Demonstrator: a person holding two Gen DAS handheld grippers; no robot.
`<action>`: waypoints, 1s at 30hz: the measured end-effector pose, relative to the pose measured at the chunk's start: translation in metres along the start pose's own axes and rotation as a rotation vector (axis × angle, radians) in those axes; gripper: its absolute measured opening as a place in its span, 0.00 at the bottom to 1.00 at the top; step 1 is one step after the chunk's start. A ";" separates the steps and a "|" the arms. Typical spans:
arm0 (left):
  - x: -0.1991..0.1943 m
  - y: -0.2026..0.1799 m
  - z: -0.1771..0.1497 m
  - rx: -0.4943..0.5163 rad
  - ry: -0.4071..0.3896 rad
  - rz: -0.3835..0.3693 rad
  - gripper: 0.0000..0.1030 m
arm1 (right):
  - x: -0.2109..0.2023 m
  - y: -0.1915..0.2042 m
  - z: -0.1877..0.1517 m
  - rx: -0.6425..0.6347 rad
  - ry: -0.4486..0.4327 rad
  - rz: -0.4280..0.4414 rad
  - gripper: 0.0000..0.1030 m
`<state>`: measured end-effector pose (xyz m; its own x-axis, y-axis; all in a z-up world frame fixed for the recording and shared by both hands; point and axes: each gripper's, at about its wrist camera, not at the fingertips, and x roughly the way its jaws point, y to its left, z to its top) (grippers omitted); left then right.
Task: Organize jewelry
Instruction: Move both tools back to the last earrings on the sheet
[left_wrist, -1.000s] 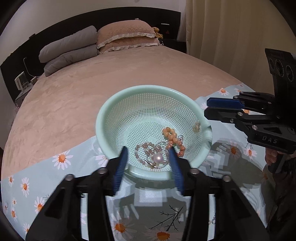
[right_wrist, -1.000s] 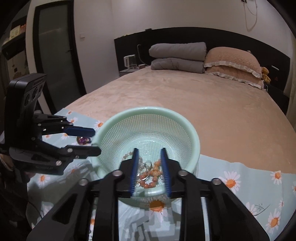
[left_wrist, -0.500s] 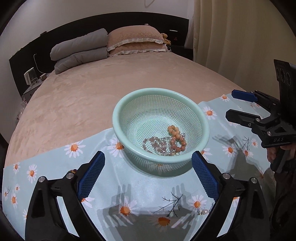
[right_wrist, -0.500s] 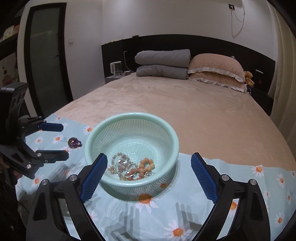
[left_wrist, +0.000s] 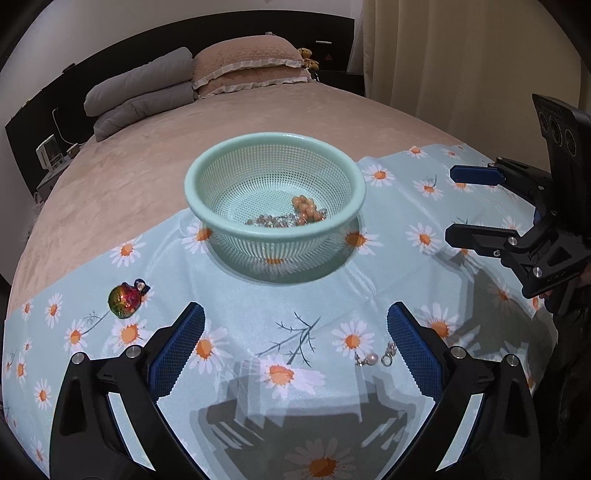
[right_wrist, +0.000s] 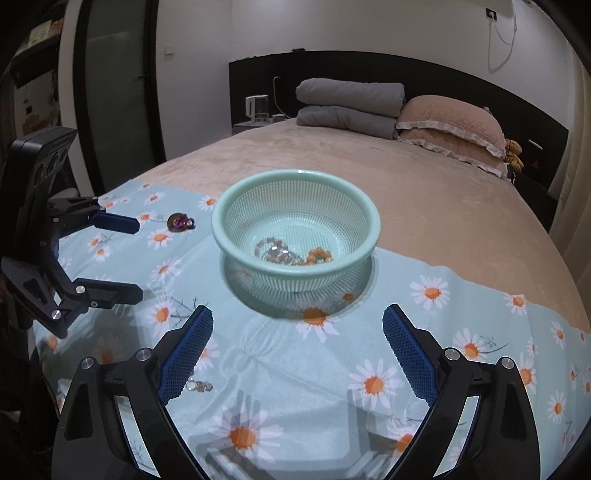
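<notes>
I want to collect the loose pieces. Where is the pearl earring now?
The pearl earring lies on the daisy cloth, outside the green basket, near the left gripper's right finger.

A home bedroom, a wide bed (right_wrist: 424, 206) under a tan cover, frilled pink pillows (right_wrist: 450, 118) and folded grey quilts (right_wrist: 347, 107) at twelve o'clock against a dark headboard (right_wrist: 443, 74), an electric kettle (right_wrist: 256, 107) on the nightstand, cream curtains (left_wrist: 461, 66) at two o'clock.
</notes>
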<state>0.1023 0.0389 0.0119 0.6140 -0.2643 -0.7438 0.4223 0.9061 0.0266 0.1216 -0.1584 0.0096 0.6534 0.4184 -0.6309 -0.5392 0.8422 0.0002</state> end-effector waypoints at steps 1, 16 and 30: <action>0.002 -0.003 -0.004 0.012 0.011 -0.005 0.94 | 0.000 0.001 -0.005 0.001 0.009 0.005 0.87; 0.043 -0.030 -0.054 0.098 0.116 -0.093 0.94 | 0.040 0.029 -0.071 -0.068 0.176 0.134 0.85; 0.066 -0.027 -0.052 0.203 0.126 -0.114 0.79 | 0.060 0.063 -0.073 -0.232 0.192 0.286 0.54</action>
<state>0.0971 0.0143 -0.0729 0.4720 -0.3060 -0.8268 0.6170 0.7845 0.0619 0.0886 -0.1050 -0.0848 0.3611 0.5348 -0.7639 -0.8043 0.5931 0.0350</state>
